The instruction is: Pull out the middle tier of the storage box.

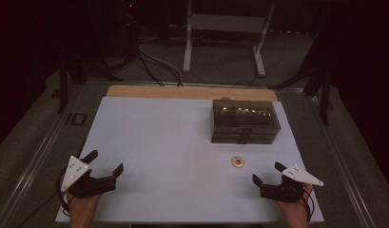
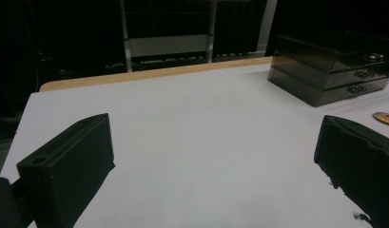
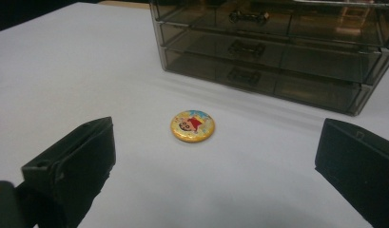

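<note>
Resting near the desk's (image 1: 149,133) front corners, the left gripper (image 1: 105,167) and right gripper (image 1: 267,173) both have jaws spread with nothing between them. Judged step: approach not yet begun on the round badge (image 1: 238,162), which lies flat toward the front right, just ahead of the right gripper and before the smoky drawer box (image 1: 244,121). Next move likely calls for a low, careful pinch; the badge is thin, yellow-rimmed, with a cartoon figure.
</note>
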{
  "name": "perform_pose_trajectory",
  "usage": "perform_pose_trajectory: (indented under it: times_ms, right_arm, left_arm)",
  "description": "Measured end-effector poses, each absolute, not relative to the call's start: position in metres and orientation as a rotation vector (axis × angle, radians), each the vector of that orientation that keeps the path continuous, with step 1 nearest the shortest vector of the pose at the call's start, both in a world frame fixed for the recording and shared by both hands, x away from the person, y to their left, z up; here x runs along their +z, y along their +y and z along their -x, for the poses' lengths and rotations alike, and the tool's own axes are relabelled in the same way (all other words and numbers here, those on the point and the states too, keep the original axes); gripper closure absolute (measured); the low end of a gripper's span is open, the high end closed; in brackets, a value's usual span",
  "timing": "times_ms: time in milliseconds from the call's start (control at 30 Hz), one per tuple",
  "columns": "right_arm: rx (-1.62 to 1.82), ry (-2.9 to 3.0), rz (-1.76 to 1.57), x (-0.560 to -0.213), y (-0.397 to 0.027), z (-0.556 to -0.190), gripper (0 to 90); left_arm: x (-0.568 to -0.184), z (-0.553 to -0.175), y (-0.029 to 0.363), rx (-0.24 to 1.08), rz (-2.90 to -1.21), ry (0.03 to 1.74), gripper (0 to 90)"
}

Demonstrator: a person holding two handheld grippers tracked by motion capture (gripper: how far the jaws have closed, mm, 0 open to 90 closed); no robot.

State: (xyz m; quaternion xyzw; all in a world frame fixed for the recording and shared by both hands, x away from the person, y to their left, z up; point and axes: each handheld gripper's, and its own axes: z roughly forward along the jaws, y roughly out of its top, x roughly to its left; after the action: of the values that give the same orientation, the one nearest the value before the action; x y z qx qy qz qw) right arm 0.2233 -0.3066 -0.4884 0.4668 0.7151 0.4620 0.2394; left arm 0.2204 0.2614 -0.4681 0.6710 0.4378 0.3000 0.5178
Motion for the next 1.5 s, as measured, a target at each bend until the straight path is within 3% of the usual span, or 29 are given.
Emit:
perform_pose_trajectory:
  times_ms: [1500]
  right_arm:
    - [1.252, 1.843, -1.368, -0.4834, -0.3009, -0.2284, 0.0]
  left_arm:
    - [-0.4723, -0.222, 0.2607, 0.8, -1.617, 1.116, 0.9]
